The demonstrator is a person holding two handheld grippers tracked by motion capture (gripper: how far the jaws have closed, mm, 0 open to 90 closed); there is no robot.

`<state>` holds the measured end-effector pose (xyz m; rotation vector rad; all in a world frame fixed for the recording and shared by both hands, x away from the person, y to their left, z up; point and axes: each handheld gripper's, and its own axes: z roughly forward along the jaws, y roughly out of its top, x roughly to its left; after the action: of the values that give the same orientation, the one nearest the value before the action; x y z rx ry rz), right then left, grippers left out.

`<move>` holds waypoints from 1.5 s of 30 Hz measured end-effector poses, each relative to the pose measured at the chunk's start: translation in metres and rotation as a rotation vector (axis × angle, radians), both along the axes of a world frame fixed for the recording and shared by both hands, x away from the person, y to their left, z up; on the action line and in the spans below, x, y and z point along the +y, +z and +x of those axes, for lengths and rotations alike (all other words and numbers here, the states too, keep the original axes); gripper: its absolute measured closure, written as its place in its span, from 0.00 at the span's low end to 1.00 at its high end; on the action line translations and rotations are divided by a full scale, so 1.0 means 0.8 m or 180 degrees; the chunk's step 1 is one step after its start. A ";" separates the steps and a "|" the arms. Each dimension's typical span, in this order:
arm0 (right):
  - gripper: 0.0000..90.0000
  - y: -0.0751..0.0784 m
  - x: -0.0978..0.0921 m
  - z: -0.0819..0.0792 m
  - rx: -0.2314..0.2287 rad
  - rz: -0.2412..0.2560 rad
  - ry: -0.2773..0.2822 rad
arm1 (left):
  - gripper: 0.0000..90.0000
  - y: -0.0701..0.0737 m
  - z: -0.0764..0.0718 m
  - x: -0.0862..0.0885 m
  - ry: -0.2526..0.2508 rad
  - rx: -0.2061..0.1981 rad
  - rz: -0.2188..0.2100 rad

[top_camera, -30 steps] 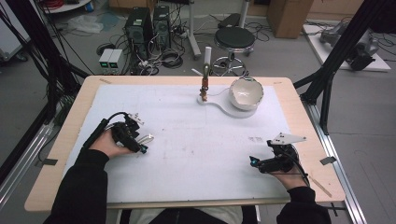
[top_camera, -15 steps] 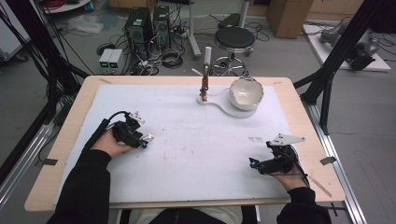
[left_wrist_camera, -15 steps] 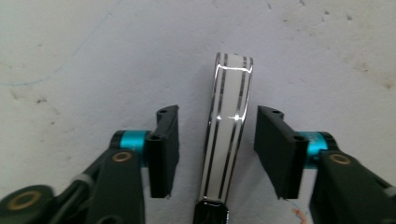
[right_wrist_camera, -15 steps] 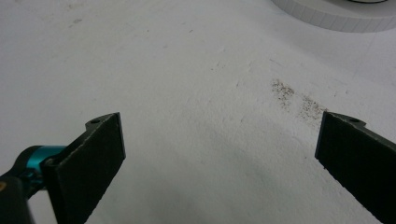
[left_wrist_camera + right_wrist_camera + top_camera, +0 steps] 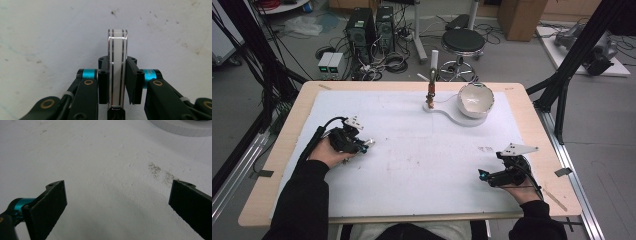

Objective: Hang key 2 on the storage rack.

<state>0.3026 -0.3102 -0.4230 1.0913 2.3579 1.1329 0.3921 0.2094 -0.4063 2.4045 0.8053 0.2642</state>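
**Clear striped slide clamped in our left tool, right tool idle**

Clear glass-like slide with thin dark stripes (image 5: 117,70) sits upright between the two black pads of our left tool (image 5: 117,82), which are closed onto its flat faces; its top end stands well above the pads. In the high view our left tool (image 5: 364,146) is low over the left part of the white sheet (image 5: 422,165) that covers the wooden counter (image 5: 282,150), and we cannot make out the slide itself there.

Our right tool (image 5: 117,207) has its pads wide apart with nothing between them, just the speckled white sheet below. From above, our right tool (image 5: 484,176) lies near the front right corner of the sheet, with the grey three-cornered plate on top of it.

At the far edge, well apart from both tools, a white bowl (image 5: 475,99) rests on a white keyhole-shaped base (image 5: 447,111), and a small brown upright stand with a white tube on top (image 5: 431,90) rises from the narrow end of that base.

Against the picture from a second ago, we see our left hand (image 5: 329,152) and its tool a little higher up the sheet, farther from the front edge and turned slightly. Our right tool, the bowl and the stand lie where they did then.
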 end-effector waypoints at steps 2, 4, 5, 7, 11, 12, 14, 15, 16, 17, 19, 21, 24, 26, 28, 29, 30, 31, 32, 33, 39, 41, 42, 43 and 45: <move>0.01 0.000 0.000 0.001 -0.0009 0.0001 0.0004 | 0.83 0.010 -0.002 0.006 0.0047 -0.0045 -0.0119; 0.01 0.000 -0.001 0.001 -0.0022 -0.0005 0.0002 | 0.83 0.021 -0.003 0.013 0.0070 -0.0080 -0.0218; 0.01 0.000 -0.001 0.001 -0.0026 -0.0019 0.0000 | 0.83 0.026 -0.004 0.015 0.0075 -0.0092 -0.0275; 0.01 0.000 -0.002 -0.001 -0.0032 -0.0016 -0.0025 | 0.83 0.038 -0.005 0.020 0.0071 -0.0116 -0.0384; 0.01 0.001 -0.005 -0.002 -0.0057 0.0003 -0.0053 | 0.83 0.064 -0.007 0.024 0.0090 -0.0278 -0.0597; 0.01 0.000 -0.005 -0.002 -0.0058 0.0003 -0.0056 | 0.83 0.070 -0.006 0.024 0.0097 -0.0323 -0.0643; 0.01 0.000 -0.005 -0.002 -0.0041 0.0007 -0.0052 | 0.83 0.083 -0.005 0.022 0.0097 -0.0407 -0.0687; 0.01 0.000 -0.004 -0.002 -0.0038 -0.0001 -0.0042 | 0.83 0.089 -0.004 0.022 0.0124 -0.0442 -0.0680; 0.01 -0.001 -0.004 -0.001 -0.0036 -0.0012 -0.0043 | 0.83 0.092 -0.002 0.021 0.0137 -0.0459 -0.0679; 0.01 -0.001 -0.004 -0.001 -0.0038 -0.0010 -0.0038 | 0.83 0.098 0.001 0.019 0.0150 -0.0462 -0.0666; 0.01 -0.002 -0.003 -0.001 -0.0026 -0.0008 -0.0025 | 0.83 0.105 0.005 0.018 0.0156 -0.0466 -0.0675; 0.01 -0.002 -0.002 -0.001 -0.0024 0.0006 -0.0031 | 0.83 0.115 0.010 0.014 0.0164 -0.0504 -0.0690; 0.01 -0.003 -0.005 -0.001 -0.0020 0.0035 -0.0037 | 0.83 0.124 0.013 0.010 0.0148 -0.0543 -0.0737; 0.01 -0.004 -0.006 0.000 -0.0019 0.0066 -0.0044 | 0.83 0.131 0.016 0.006 0.0139 -0.0571 -0.0727; 0.01 -0.004 -0.006 0.000 0.0001 0.0092 -0.0048 | 0.83 0.139 0.018 0.002 0.0149 -0.0632 -0.0711; 0.01 -0.005 -0.006 0.001 0.0016 0.0097 -0.0048 | 0.83 0.142 0.019 0.000 0.0140 -0.0633 -0.0721; 0.01 -0.005 -0.006 0.001 -0.0001 0.0096 -0.0034 | 0.83 0.146 0.019 -0.001 0.0145 -0.0639 -0.0711; 0.01 -0.005 -0.005 0.001 0.0011 0.0092 -0.0031 | 0.83 0.148 0.020 -0.002 0.0138 -0.0655 -0.0702; 0.01 -0.005 -0.004 0.001 0.0011 0.0093 -0.0028 | 0.83 0.152 0.021 -0.004 0.0138 -0.0668 -0.0703; 0.01 -0.006 -0.004 0.001 0.0011 0.0088 -0.0012 | 0.83 0.156 0.021 -0.005 0.0138 -0.0693 -0.0697; 0.01 -0.006 -0.004 0.000 0.0007 0.0090 -0.0013 | 0.83 0.169 0.031 -0.009 0.0177 -0.0738 -0.0760; 0.01 -0.006 -0.004 0.000 0.0003 0.0103 -0.0021 | 0.83 0.172 0.037 -0.011 0.0204 -0.0769 -0.0787; 0.01 -0.006 -0.004 0.000 0.0008 0.0109 -0.0021 | 0.83 0.174 0.041 -0.012 0.0210 -0.0763 -0.0792; 0.01 -0.006 -0.005 0.000 0.0008 0.0110 -0.0019 | 0.83 0.175 0.044 -0.013 0.0215 -0.0759 -0.0799; 0.01 -0.007 -0.005 0.001 0.0009 0.0117 -0.0031 | 0.83 0.179 0.051 -0.014 0.0247 -0.0764 -0.0783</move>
<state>0.3033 -0.3145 -0.4285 1.1163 2.3402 1.1766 0.4331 0.1978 -0.2632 2.0683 0.7725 0.4483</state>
